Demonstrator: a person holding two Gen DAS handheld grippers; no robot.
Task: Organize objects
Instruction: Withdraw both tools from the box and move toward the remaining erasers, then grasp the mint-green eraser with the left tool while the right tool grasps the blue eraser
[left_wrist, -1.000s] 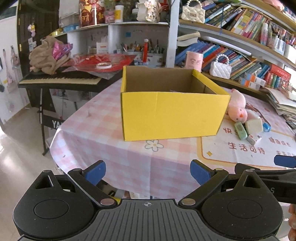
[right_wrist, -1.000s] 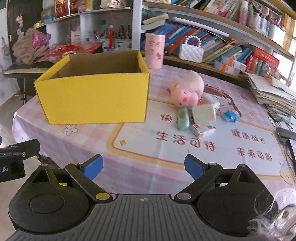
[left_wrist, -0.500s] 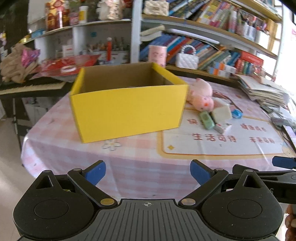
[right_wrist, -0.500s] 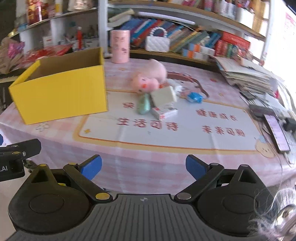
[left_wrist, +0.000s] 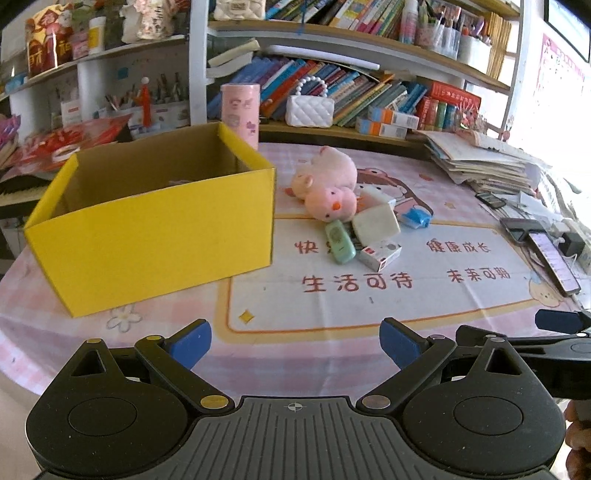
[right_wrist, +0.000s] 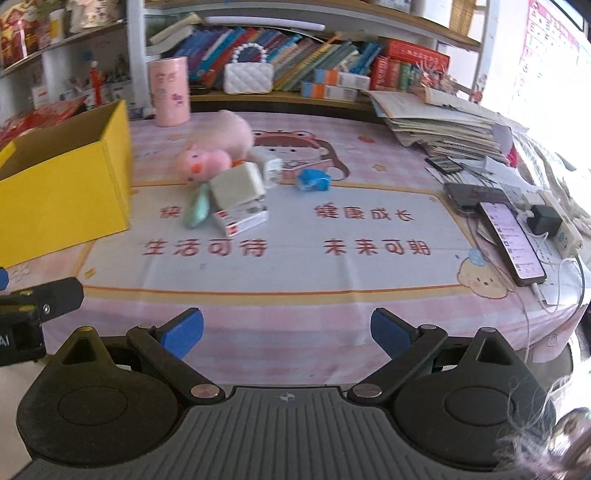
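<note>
I hold both grippers low at the near edge of the table (left_wrist: 332, 306), above the pink checked cloth. My left gripper (left_wrist: 295, 341) has its blue-padded fingers spread wide with nothing between them; my right gripper (right_wrist: 287, 328) is just as wide and just as empty.

From the left wrist view, the yellow box (left_wrist: 155, 236) stands open-topped at about 10 o'clock, resting on the cloth and partly on the printed mat (left_wrist: 369, 291). The things to sort sit in a tight cluster at about 1 o'clock, just right of the box: a pink plush toy (left_wrist: 327, 184) at the back, a cream block (left_wrist: 376, 223) leaning against it, a mint-green case (left_wrist: 340, 242) and a small red-and-white carton (left_wrist: 380, 254) lying in front, touching one another. A blue toy (left_wrist: 416, 217) lies just right of the block.

In the right wrist view the same cluster sits at 11 o'clock, and a phone (right_wrist: 511, 238) with a lit screen lies at 2 o'clock near the table's right edge, a cable running from it. A pink canister (left_wrist: 240, 109) stands behind the box.
</note>
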